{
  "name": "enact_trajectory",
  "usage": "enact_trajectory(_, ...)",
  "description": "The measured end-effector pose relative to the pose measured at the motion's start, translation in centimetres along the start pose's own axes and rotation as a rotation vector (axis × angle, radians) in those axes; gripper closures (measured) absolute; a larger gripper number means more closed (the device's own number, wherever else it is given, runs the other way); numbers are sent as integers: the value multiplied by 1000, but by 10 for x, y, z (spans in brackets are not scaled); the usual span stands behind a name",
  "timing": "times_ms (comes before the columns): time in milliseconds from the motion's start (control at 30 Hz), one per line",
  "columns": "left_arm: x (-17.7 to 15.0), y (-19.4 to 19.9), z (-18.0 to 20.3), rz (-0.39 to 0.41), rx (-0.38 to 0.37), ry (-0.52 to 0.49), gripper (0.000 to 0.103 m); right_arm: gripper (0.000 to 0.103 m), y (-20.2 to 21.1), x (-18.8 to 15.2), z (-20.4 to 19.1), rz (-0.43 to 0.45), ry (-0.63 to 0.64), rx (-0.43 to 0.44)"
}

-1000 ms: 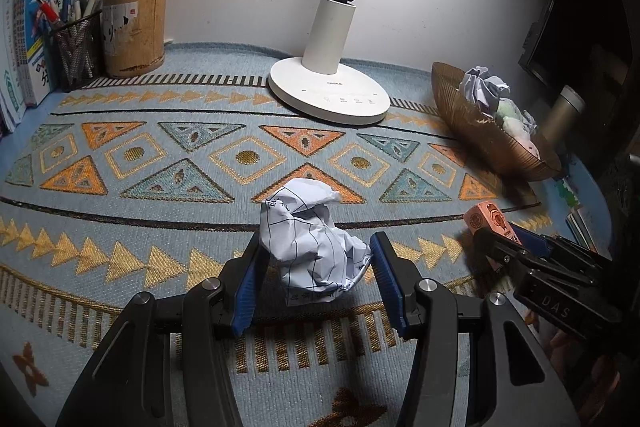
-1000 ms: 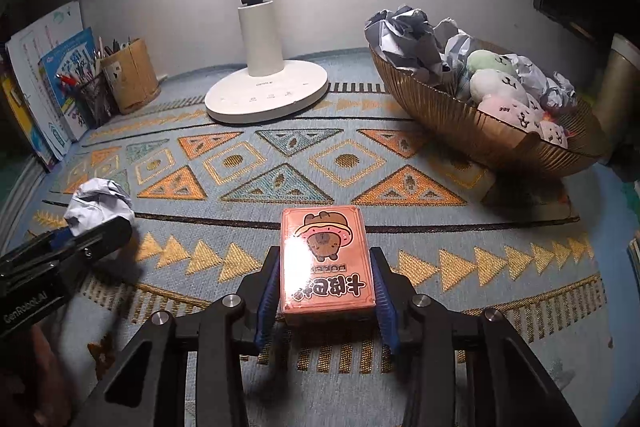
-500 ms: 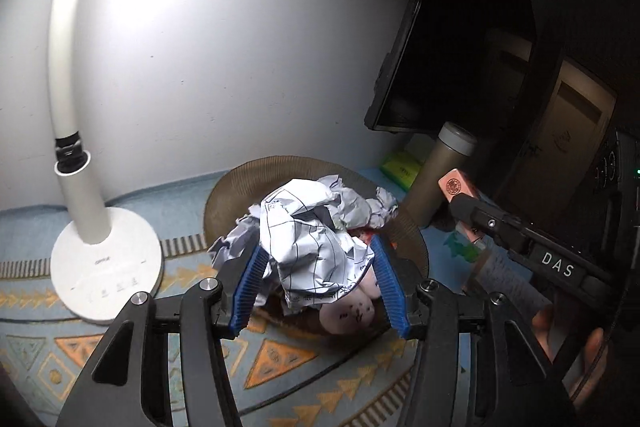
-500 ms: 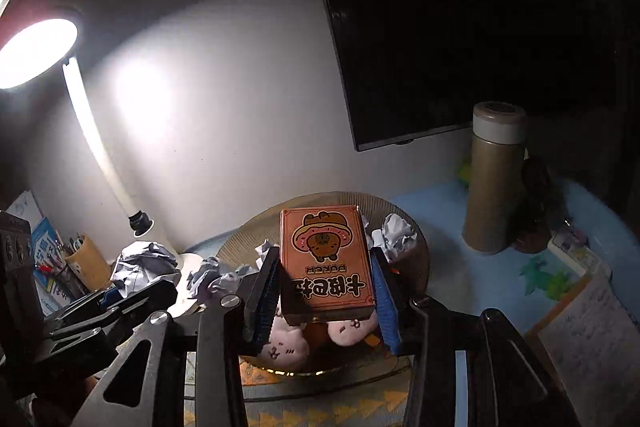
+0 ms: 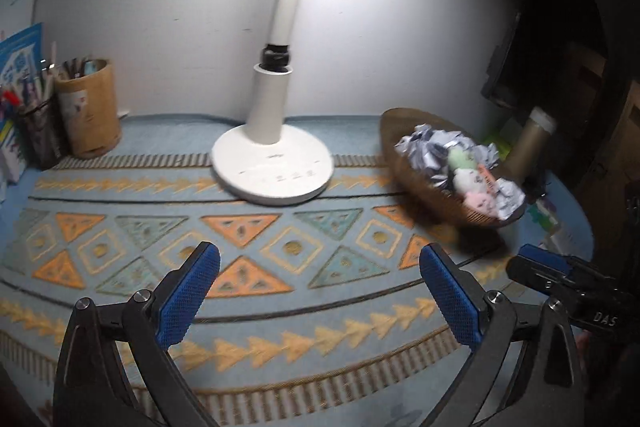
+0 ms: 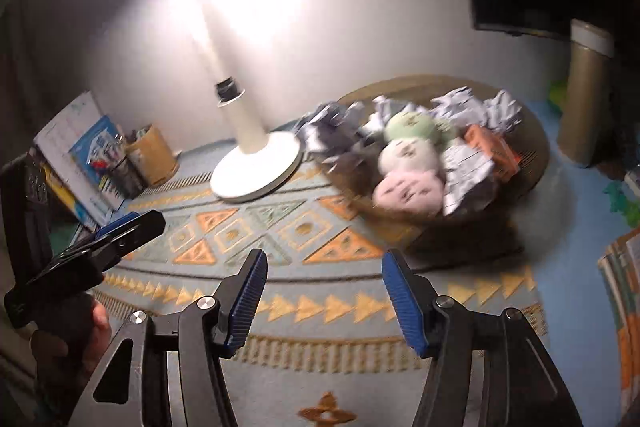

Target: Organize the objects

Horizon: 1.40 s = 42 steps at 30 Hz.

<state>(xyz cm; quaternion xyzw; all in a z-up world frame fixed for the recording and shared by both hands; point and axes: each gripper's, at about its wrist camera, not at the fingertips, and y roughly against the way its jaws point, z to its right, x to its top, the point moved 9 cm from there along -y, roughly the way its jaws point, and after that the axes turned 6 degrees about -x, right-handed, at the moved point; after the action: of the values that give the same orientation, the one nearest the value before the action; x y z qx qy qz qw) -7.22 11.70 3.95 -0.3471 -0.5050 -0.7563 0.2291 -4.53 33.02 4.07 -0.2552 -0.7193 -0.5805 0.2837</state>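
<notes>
**Words you can read**

White letters "DAS" stand on the black side of the right gripper [image 5: 560, 277], seen from the left wrist camera. That is the only word that reads clearly. The lamp base [image 5: 273, 169] has a tiny mark and small signs on its top, too small to read. The orange box [image 6: 491, 151] in the basket [image 6: 534, 155] and the blue book [image 6: 94, 157] have print, but it is too blurry.

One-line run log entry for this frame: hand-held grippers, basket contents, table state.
left hand-held gripper: opening, empty | right hand-held gripper: opening, empty | basket: paper balls, orange card box, plush toys | mat: nothing loose seen
</notes>
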Motion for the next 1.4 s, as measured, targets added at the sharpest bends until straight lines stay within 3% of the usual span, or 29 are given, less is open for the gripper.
enact_trajectory(100, -42, 5, -53, -21, 103, 71, 3, 45, -30, -32, -44, -36, 101, -60)
enact_trajectory(200, -57, 5, -75, -31, 66, 183, 3, 45, -58, -46, -55, -47, 122, -90)
enact_trajectory(300, -51, 10, -72, 30, 42, 180, 3, 43, -70, -50, -45, -52, 114, -154)
enact_trajectory(367, -57, 1, -70, -19, 57, 175, 3, 35, -69, -49, -40, -36, 96, -170)
enact_trajectory(500, -61, -4, -65, -38, 78, 143, 3, 34, -74, -46, -39, -58, 102, -196)
enact_trajectory(1400, -64, -5, -64, -53, 95, 125, 3, 33, -72, -49, -43, -58, 125, -208)
